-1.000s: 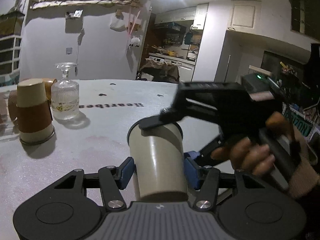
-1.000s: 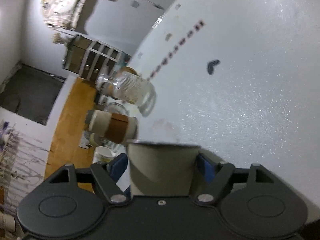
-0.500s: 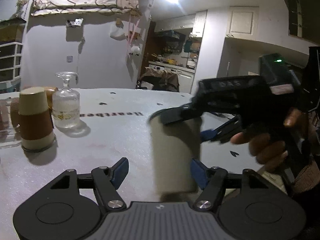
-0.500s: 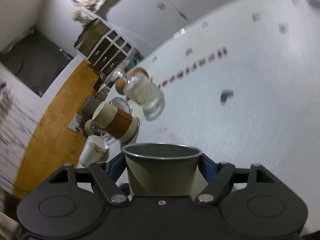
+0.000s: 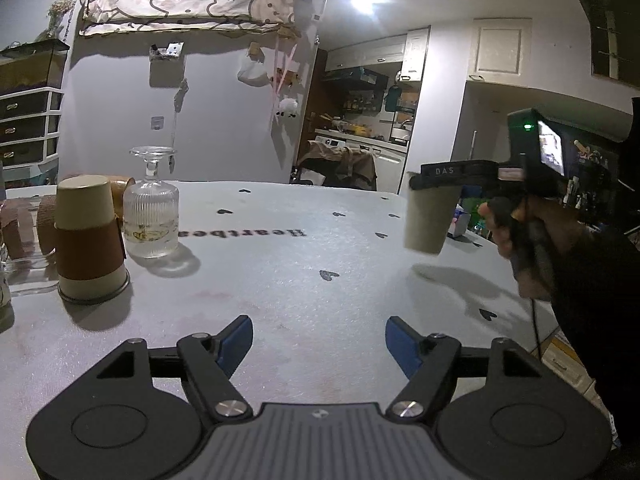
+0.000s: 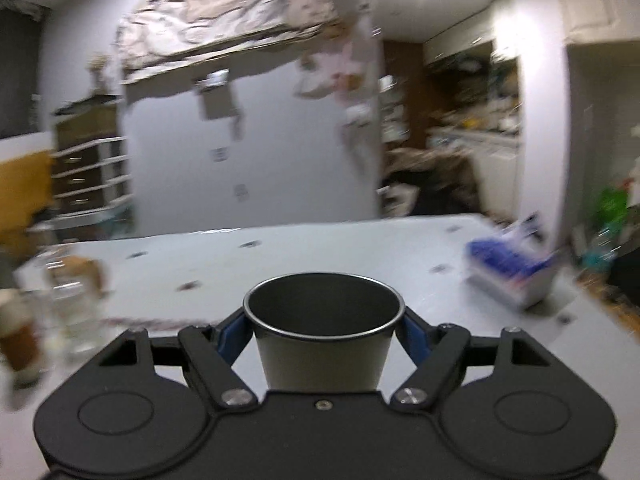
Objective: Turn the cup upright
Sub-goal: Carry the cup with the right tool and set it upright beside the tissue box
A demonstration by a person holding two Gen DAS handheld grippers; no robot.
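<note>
From the left wrist we see our left hand-held gripper [image 5: 319, 340] spread wide with nothing between its blue pads [image 5: 237, 339], hovering low over the grey bench [image 5: 280, 272]. Ahead and to its right, the right hand-held gripper [image 5: 436, 178] holds the beige cup [image 5: 430, 220] by the rim, mouth up, lifted clear of the bench, with a shadow underneath. The letters "DAS" show on that gripper's finger. Printed on the bench ahead of us, upside down, is a word reading roughly "Heartbea", its end hidden behind a ribbed glass bottle [image 5: 151, 216]. Far to our left, beside the bottle, an upside-down beige cup with a brown sleeve [image 5: 89, 240] stands on the bench.

From the right wrist, blurred, the right hand-held gripper [image 6: 323, 336] is closed on the cup [image 6: 323, 344], pads pressing both sides just under the rim; the mouth faces up and we look into its dark inside. Ahead to the right lies a blue and white package [image 6: 510, 268], its print unreadable.
</note>
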